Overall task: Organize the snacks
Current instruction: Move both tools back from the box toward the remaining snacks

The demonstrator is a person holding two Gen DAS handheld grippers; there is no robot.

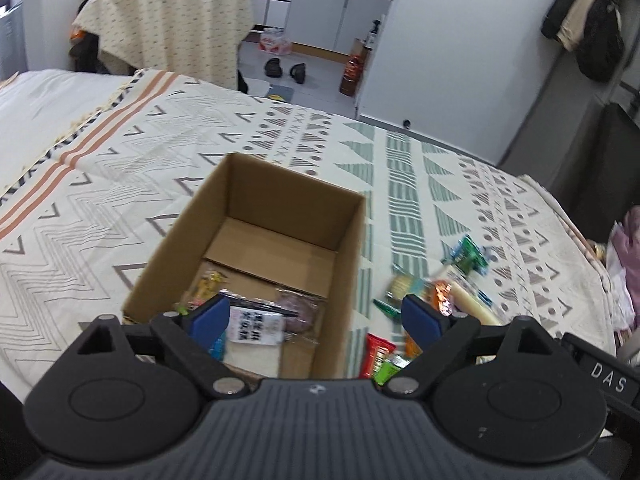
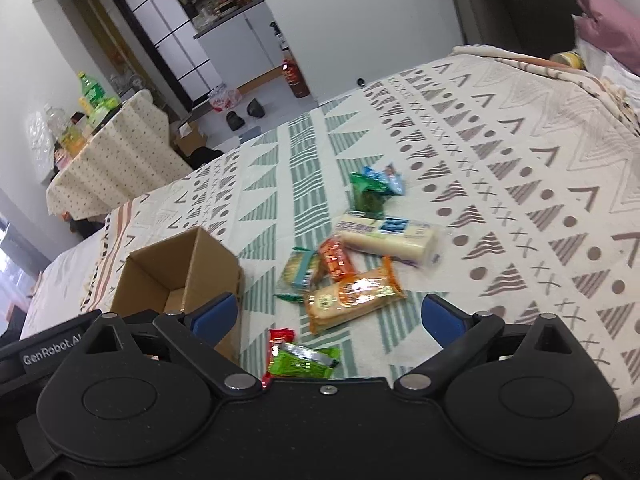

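An open cardboard box (image 1: 344, 240) stands on the patterned bedspread (image 1: 120, 184); it also shows in the right wrist view (image 2: 208, 264). Inside lie a white-labelled packet (image 1: 256, 326), a purple snack (image 1: 298, 310) and a yellow packet (image 1: 208, 284). Loose snacks lie to its right: a long white pack (image 2: 388, 238), an orange cracker pack (image 2: 352, 296), a small orange packet (image 2: 336, 260), a green bag (image 2: 370, 194), a light green packet (image 2: 304, 362) and a red one (image 2: 278, 338). My left gripper (image 1: 316, 320) is open and empty above the box's near edge. My right gripper (image 2: 328, 316) is open and empty above the snack pile.
The bed's right edge has a pink pillow (image 2: 612, 20). Beyond the bed's far edge stand a cloth-covered table (image 1: 168, 28) with bottles, slippers (image 1: 286, 70) on the floor and a white cabinet wall (image 1: 460, 40).
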